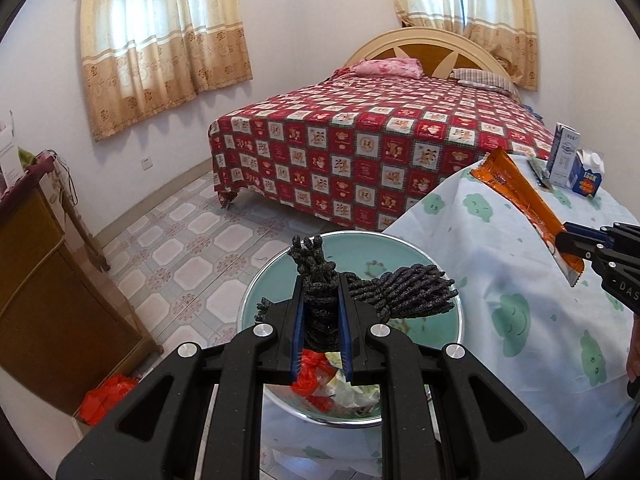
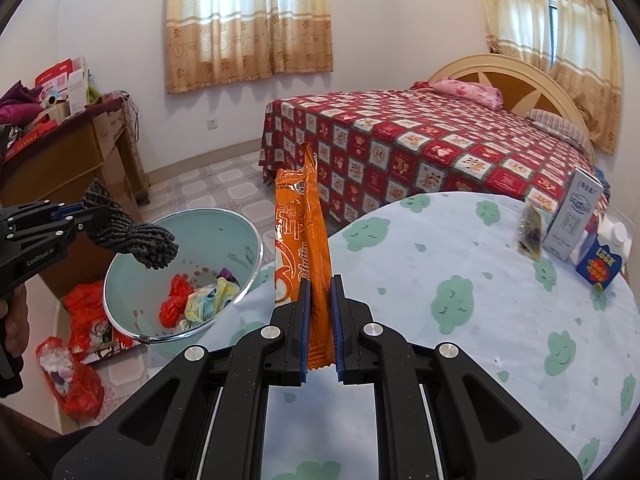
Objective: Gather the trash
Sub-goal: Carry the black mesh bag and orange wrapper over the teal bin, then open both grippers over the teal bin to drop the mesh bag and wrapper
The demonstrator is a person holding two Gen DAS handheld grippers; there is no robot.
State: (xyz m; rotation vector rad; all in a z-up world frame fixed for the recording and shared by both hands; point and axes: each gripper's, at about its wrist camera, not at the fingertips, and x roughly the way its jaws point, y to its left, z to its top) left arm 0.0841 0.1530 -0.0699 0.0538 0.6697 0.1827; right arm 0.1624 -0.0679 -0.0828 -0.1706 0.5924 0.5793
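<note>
**Two pieces of trash in grip, bin just below**

Over the bin (image 1: 280, 292), my left hand-held gripper (image 1: 322, 320) is closed tight on a dark knitted rag (image 1: 384, 294). Its bulk hangs out to the right of the jaws, long axis roughly level, the free end pointing toward the tabletop (image 1: 500, 264). From the right wrist view the rag sits above the bin's near rim, not yet inside.

My right hand-held gripper (image 2: 320, 328) is clamped on the bottom seam of an orange wrapper (image 2: 308, 216). The wrapper stands almost upright above the jaws, long axis vertical, top end pointing up and away toward the bed (image 2: 420, 148). It hovers over the tabletop's edge, just beside the bin and to its right.

I judge this to be the drop-off step: both items are lifted and the bin already holds crumpled red and pale bags (image 2: 192, 296). Next I would open the left jaws once the rag's hanging end is well inside the rim, then swing the wrapper left over the bin and tip it down before letting go, since its height could catch the rim.

Cartons (image 2: 576, 220) and a small packet (image 2: 530, 232) remain at the tabletop's far right.
</note>
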